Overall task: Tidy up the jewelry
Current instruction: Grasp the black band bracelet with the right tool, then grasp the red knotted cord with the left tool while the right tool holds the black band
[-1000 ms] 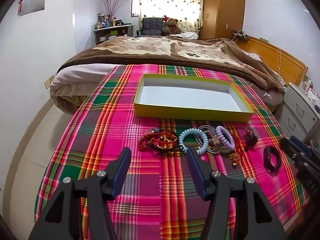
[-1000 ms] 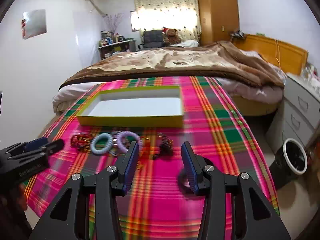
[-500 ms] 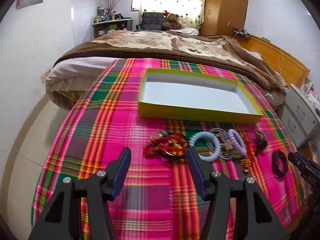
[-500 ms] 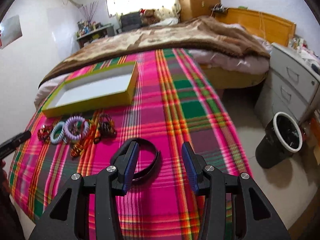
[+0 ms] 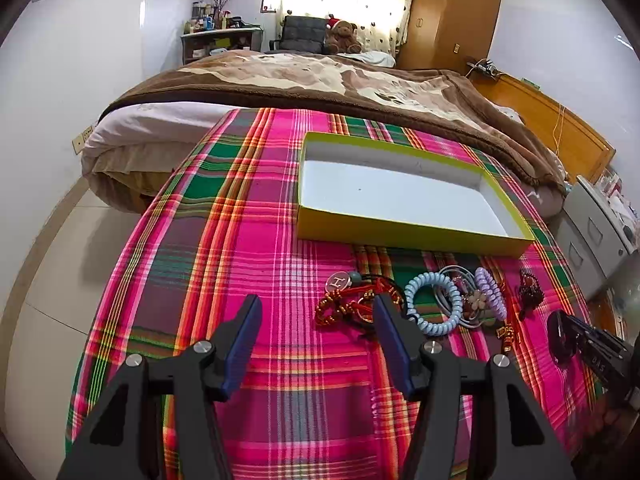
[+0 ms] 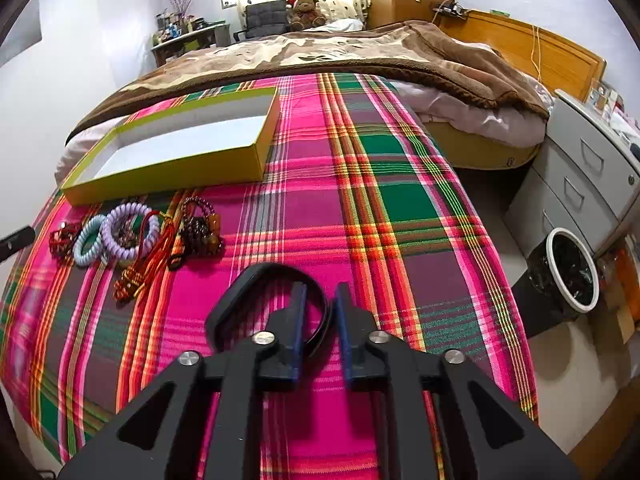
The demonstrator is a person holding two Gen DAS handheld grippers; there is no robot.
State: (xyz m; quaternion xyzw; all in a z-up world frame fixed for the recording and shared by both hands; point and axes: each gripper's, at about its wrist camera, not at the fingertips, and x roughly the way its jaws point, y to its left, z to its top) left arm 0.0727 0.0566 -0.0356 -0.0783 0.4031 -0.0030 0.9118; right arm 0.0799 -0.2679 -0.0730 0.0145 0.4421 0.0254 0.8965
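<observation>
Plaid-covered bench standing against a bed. Yellow box sitting empty at the bench's far side, jewelry heap lying just before it. Left claw hanging wide open, holding nothing. Right claw has just been closing, black band lying between its nearly shut jaws; whether they are pressing it, cannot tell.
</observation>
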